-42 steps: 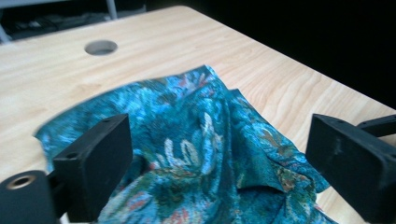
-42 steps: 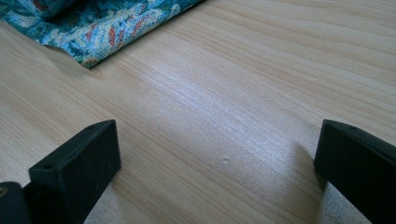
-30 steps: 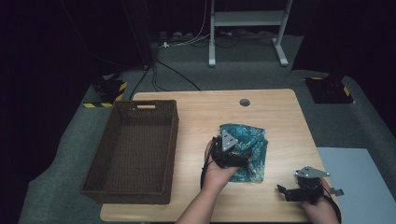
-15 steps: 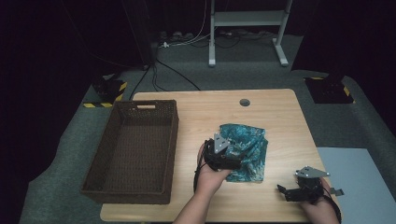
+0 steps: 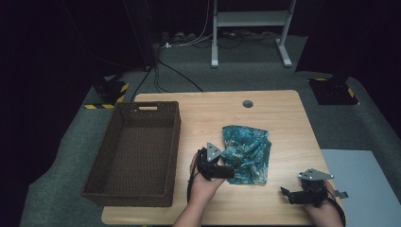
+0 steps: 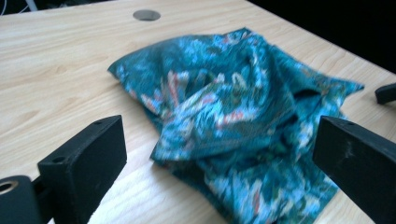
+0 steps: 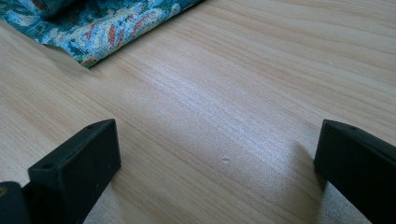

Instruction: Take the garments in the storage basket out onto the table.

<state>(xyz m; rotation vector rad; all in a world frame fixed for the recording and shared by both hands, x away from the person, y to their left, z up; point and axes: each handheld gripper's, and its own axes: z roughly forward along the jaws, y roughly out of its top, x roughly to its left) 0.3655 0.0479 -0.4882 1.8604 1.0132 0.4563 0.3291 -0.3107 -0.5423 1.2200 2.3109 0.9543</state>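
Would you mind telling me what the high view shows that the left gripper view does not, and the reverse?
The high view alone shows the brown woven basket left of the teal patterned cloth, the floor, and the right gripper at the table's near right edge. The left gripper view alone shows the left gripper with jaws spread wide before the cloth's crumpled folds. Both share the cloth, the wooden table and its round hole.

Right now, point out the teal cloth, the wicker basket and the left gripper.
teal cloth (image 6: 233,116), left gripper view, on its bunched middle fold.
wicker basket (image 5: 142,108), high view, on its far rim by the handle slot.
left gripper (image 5: 227,174), high view, between its fingertips.
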